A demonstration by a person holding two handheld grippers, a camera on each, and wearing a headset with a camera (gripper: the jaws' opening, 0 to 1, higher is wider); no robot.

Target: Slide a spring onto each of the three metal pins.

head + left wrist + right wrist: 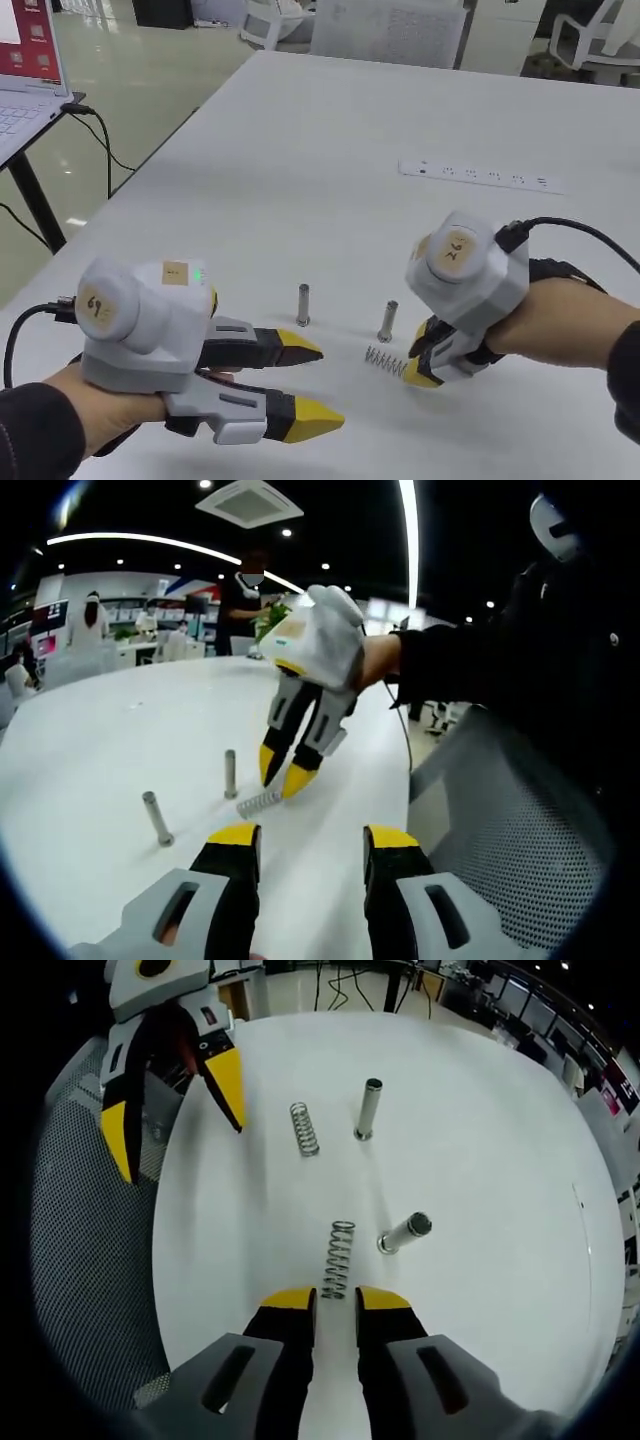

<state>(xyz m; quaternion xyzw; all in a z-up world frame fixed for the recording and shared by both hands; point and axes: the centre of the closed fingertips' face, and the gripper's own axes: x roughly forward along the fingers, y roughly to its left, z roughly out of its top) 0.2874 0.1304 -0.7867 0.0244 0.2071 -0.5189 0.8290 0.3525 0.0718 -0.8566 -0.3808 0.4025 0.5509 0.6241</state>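
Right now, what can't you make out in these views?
- Head view: the right gripper hides its jaws under its own body; contact with the near spring unclear.
- Head view: second spring, by the left gripper in the right gripper view, apparently hidden behind that gripper's jaws.
- Head view: laptop cut off by left edge.

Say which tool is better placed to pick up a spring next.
Right. The right tool has slightly parted jaws at the end of a spring beside a pin. The left tool is open but lined up on no spring.
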